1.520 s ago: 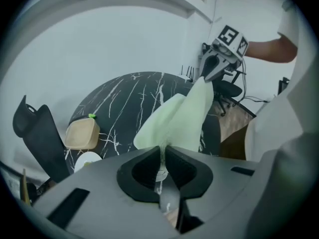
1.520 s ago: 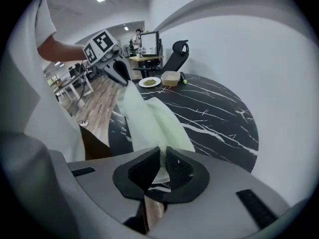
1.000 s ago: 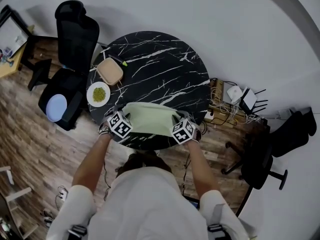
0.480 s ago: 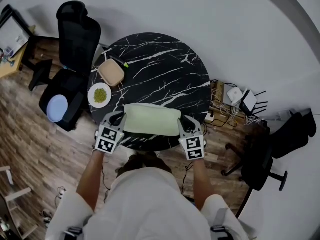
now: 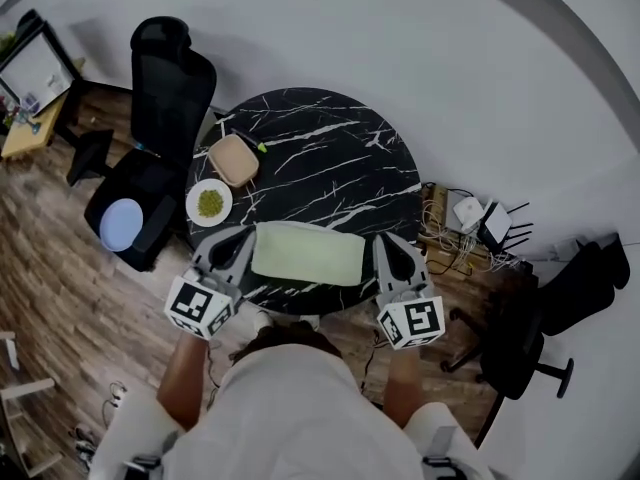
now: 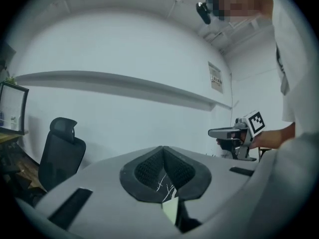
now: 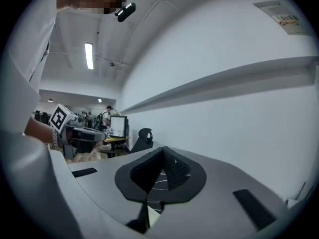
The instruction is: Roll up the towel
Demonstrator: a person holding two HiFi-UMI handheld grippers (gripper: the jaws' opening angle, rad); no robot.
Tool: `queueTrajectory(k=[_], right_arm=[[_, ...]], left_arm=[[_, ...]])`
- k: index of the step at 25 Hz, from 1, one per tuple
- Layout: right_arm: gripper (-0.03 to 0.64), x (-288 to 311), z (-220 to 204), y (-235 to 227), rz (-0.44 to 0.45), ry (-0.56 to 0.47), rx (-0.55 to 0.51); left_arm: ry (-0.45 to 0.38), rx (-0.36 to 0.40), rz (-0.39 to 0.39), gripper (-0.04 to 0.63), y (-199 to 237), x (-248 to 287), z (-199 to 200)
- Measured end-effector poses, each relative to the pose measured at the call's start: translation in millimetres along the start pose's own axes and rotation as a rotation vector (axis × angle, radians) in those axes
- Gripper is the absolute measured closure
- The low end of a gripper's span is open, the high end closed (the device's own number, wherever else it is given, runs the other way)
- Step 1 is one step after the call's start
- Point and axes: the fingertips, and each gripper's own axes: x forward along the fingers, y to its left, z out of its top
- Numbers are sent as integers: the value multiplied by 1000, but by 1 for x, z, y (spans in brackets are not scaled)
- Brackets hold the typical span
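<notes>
With both pairs of jaws having just closed, the left gripper (image 5: 238, 238) and right gripper (image 5: 390, 240) are pressed together on nothing: in both gripper views the pads meet tip to tip with no cloth between them. Both point roughly level, flanking the towel (image 5: 307, 254) and not gripping it. The towel is pale green, folded into a flat rectangle, and lies at the lower edge of the round black marble table (image 5: 320, 148), centre frame. Up-left of it on the tabletop are a white plate (image 5: 191, 206) of green bits and a tan square container (image 5: 233, 159). Black office chair (image 5: 165, 98) upper left, blue disc (image 5: 121, 224) on its seat. Cable tangle (image 5: 465, 218) on the floor at right.
</notes>
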Motion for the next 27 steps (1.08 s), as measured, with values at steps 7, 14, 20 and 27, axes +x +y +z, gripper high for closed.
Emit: queueTrajectory(k=[7, 14, 20, 27], right_arm=[[623, -7, 3, 22, 25, 0, 1], [623, -16, 26, 39, 61, -61, -3], [623, -16, 35, 64, 124, -80, -17], [624, -19, 40, 73, 155, -84, -48]], left_arm=[[26, 30, 12, 591, -10, -23, -8], [-7, 48, -29, 591, -24, -26, 0], [-5, 58, -25, 591, -29, -38, 3], [-8, 15, 10, 591, -25, -46, 8]])
